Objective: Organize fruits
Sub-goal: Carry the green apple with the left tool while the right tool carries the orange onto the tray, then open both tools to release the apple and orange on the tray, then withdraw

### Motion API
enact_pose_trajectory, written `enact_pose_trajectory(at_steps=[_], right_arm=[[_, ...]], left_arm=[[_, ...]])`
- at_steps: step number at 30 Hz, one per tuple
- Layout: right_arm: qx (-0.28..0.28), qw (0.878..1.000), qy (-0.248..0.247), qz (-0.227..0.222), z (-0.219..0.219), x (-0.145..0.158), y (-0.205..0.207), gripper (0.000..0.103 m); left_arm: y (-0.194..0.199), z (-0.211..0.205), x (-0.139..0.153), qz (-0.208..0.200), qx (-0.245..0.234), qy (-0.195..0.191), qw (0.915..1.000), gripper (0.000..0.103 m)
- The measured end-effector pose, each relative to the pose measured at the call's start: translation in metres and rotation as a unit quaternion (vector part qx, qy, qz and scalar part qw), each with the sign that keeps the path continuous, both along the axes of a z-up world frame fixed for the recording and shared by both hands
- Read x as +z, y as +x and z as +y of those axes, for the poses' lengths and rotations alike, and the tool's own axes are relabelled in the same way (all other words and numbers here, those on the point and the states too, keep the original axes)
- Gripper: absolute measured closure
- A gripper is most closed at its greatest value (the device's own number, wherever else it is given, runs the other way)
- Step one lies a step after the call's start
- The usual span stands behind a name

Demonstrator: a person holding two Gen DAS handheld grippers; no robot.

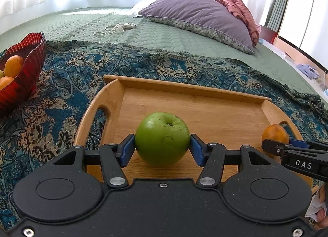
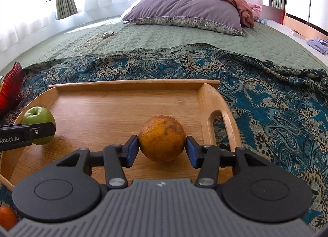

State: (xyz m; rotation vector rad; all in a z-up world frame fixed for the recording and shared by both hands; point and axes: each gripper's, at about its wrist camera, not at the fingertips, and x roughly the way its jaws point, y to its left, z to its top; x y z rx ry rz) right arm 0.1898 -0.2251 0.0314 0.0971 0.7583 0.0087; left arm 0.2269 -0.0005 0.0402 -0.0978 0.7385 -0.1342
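A green apple (image 1: 162, 137) rests low over the wooden tray (image 1: 184, 104), and my left gripper (image 1: 162, 149) is shut on it, blue pads pressed to both sides. In the right wrist view my right gripper (image 2: 162, 149) is shut on a brownish orange (image 2: 162, 137) near the tray's (image 2: 114, 103) right handle. Each view catches the other gripper at its edge: the orange (image 1: 275, 133) at right, the apple (image 2: 39, 125) at left. Whether the fruits touch the tray floor I cannot tell.
A red ribbed bowl (image 1: 30, 56) holding orange fruits sits left of the tray on a blue patterned blanket (image 1: 61, 114). Another orange fruit (image 2: 7, 216) lies near the lower left. A purple pillow (image 1: 196, 15) and a coiled cord (image 1: 114, 28) lie further back on the bed.
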Motion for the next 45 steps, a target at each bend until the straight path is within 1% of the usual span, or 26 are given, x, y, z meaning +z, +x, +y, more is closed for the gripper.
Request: enact_pose_trajectory(at_steps=[13,25,28,29,30,31,35,37,40,43,45], right_arm=[[0.008,1.000,-0.009,-0.001,0.004,0.000,0.002,0.049],[0.008,1.000,-0.008,0.000,0.003,-0.001,0.002,0.048],[0.009,1.000,-0.004,0.000,0.002,-0.001,0.001,0.044],[0.008,1.000,-0.001,-0.002,0.001,-0.001,0.001,0.039],[0.007,1.000,0.000,-0.004,0.000,0.000,0.000,0.034],[0.005,1.000,0.000,-0.007,-0.001,0.000,0.000,0.033],[0.005,1.000,0.004,-0.010,-0.004,0.004,-0.003,0.026],[0.008,1.000,0.005,-0.010,-0.004,0.005,-0.005,0.024],[0.013,1.000,0.003,-0.016,-0.004,0.008,-0.011,0.019],[0.020,0.999,-0.002,-0.026,-0.002,0.013,-0.020,0.014],[0.026,0.999,-0.005,-0.033,-0.002,0.016,-0.027,0.012]], left_arm=[[0.002,-0.002,-0.003,-0.002,-0.001,0.005,1.0000,0.048],[0.002,-0.003,-0.002,-0.002,-0.008,0.013,0.9999,0.048],[0.000,-0.003,-0.001,-0.003,-0.008,0.017,0.9998,0.048],[0.000,-0.004,0.000,-0.008,-0.006,0.023,0.9997,0.046],[-0.001,-0.004,0.001,-0.012,-0.005,0.029,0.9995,0.039],[-0.002,-0.004,0.003,-0.016,-0.005,0.034,0.9993,0.031],[-0.005,-0.001,0.010,-0.024,-0.007,0.034,0.9991,0.025],[-0.008,0.001,0.013,-0.024,-0.006,0.031,0.9992,0.020],[-0.015,0.004,0.018,-0.030,-0.009,0.033,0.9990,0.016],[-0.029,0.004,0.023,-0.047,-0.019,0.046,0.9977,0.010],[-0.039,0.003,0.026,-0.059,-0.028,0.058,0.9962,0.008]])
